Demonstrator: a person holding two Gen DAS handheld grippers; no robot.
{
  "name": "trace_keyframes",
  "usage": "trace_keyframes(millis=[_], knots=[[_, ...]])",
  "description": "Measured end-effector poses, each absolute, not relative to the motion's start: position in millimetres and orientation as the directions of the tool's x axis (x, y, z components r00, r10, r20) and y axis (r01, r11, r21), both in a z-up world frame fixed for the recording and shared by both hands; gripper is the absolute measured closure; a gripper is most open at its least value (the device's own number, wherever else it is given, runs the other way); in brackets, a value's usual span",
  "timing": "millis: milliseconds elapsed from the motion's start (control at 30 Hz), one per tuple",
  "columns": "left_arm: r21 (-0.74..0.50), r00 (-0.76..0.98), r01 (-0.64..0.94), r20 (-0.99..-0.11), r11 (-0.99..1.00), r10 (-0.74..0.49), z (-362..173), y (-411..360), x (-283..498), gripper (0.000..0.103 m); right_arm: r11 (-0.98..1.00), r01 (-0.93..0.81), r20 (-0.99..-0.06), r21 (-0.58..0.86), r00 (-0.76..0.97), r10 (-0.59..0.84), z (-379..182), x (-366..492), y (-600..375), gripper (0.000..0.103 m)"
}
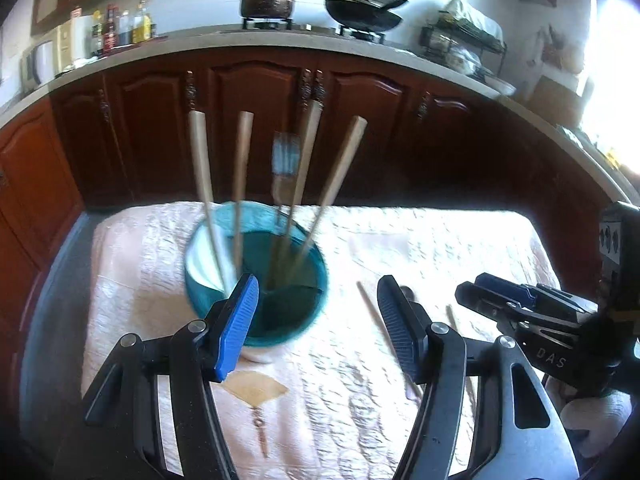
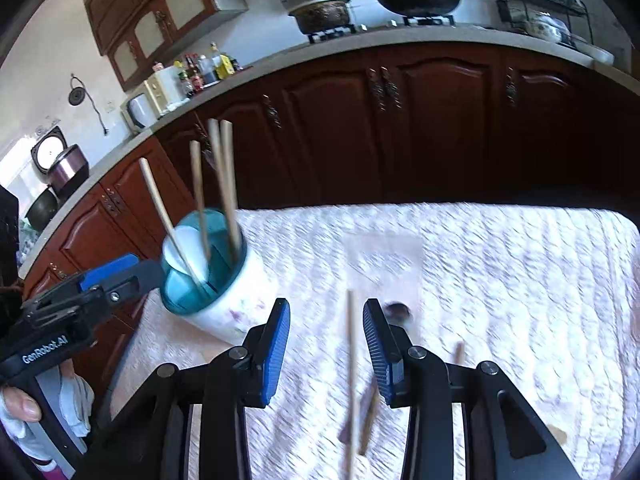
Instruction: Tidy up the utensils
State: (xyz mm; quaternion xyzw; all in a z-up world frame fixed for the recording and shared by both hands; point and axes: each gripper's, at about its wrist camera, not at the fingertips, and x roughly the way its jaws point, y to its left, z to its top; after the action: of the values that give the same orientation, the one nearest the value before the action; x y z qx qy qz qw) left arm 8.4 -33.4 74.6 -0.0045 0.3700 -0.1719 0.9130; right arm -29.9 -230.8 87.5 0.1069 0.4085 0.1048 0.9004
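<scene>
The left gripper (image 1: 318, 312) hangs spread wide and empty just above a teal-rimmed utensil holder (image 1: 256, 276) holding four wooden chopsticks (image 1: 240, 168). The right gripper (image 2: 326, 344), partly spread, holds nothing; a loose chopstick (image 2: 352, 368) lies between its fingers on the worktop's quilted pink cloth (image 2: 500, 280).

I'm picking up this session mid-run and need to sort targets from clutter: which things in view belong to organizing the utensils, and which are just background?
Part of the job:
- utensil holder with four chopsticks and a fork standing in it
- loose chopstick on the tablecloth
- dark spoon

Background:
- pot and wok on the stove
- bottles
- microwave
- dish rack
</scene>
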Motion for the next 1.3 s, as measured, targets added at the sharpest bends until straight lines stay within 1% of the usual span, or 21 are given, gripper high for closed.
trace_keyframes(millis=[200,333,533,733,833,900,933,967,1000,1033,1067,1100,1133,1167,1200,1233,1300], knots=[[-0.133,0.628,0.359,-0.698,0.924,-0.345,64,-61,1,0.041,0.965,-0.015,-0.758,0.261,0.616,0.215,66,-43,-271,0.066],[-0.162,0.576,0.385,-0.727,0.908,-0.374,47,-76,-1,0.041,0.962,0.052,-0.792,0.267,0.581,0.188,42,-47,-295,0.066],[-0.170,0.504,0.417,-0.775,0.893,-0.383,10,-105,0,0.041,0.945,0.102,-0.833,0.311,0.508,0.219,1,-43,-315,0.066],[-0.231,0.430,0.354,-0.820,0.906,-0.377,-31,-124,24,0.041,0.939,0.106,-0.843,0.328,0.480,0.241,-20,-31,-319,0.066],[-0.223,0.419,0.333,-0.836,0.916,-0.356,-48,-134,33,0.042,0.933,0.114,-0.847,0.342,0.467,0.254,-28,-23,-321,0.072],[-0.221,0.414,0.332,-0.839,0.917,-0.352,-57,-137,36,0.042,0.930,0.112,-0.848,0.351,0.458,0.265,-34,-17,-320,0.074],[-0.221,0.410,0.332,-0.842,0.917,-0.352,-60,-139,38,0.043,0.933,0.109,-0.852,0.344,0.454,0.261,-36,-14,-318,0.078],[-0.218,0.406,0.332,-0.845,0.918,-0.348,-65,-142,40,0.048,0.938,0.105,-0.857,0.331,0.450,0.252,-38,-12,-316,0.082],[-0.215,0.406,0.329,-0.847,0.920,-0.343,-70,-142,44,0.057,0.942,0.103,-0.859,0.320,0.450,0.243,-40,-10,-315,0.084],[-0.211,0.401,0.322,-0.853,0.923,-0.335,-75,-144,47,0.060,0.943,0.105,-0.859,0.315,0.454,0.236,-41,-8,-314,0.088],[-0.215,0.396,0.316,-0.855,0.924,-0.335,-78,-144,49,0.066,0.943,0.111,-0.857,0.313,0.460,0.231,-41,-7,-314,0.093],[-0.220,0.397,0.314,-0.853,0.924,-0.338,-80,-144,50,0.072,0.941,0.115,-0.855,0.318,0.464,0.232,-43,-5,-313,0.096],[-0.225,0.400,0.320,-0.849,0.920,-0.347,-81,-145,51,0.076,0.935,0.124,-0.850,0.332,0.469,0.239,-44,-4,-314,0.096],[-0.229,0.392,0.331,-0.849,0.915,-0.354,-81,-145,51,0.089,0.930,0.130,-0.846,0.345,0.473,0.248,-45,-5,-315,0.097],[-0.236,0.376,0.342,-0.853,0.910,-0.363,-82,-145,51,0.094,0.926,0.132,-0.843,0.353,0.475,0.254,-45,-6,-317,0.097],[-0.248,0.362,0.349,-0.853,0.903,-0.375,-81,-143,50,0.095,0.920,0.133,-0.839,0.368,0.474,0.267,-45,-8,-319,0.097],[-0.268,0.337,0.365,-0.854,0.892,-0.395,-80,-138,44,0.099,0.900,0.139,-0.827,0.413,0.472,0.306,-41,-18,-326,0.098]])
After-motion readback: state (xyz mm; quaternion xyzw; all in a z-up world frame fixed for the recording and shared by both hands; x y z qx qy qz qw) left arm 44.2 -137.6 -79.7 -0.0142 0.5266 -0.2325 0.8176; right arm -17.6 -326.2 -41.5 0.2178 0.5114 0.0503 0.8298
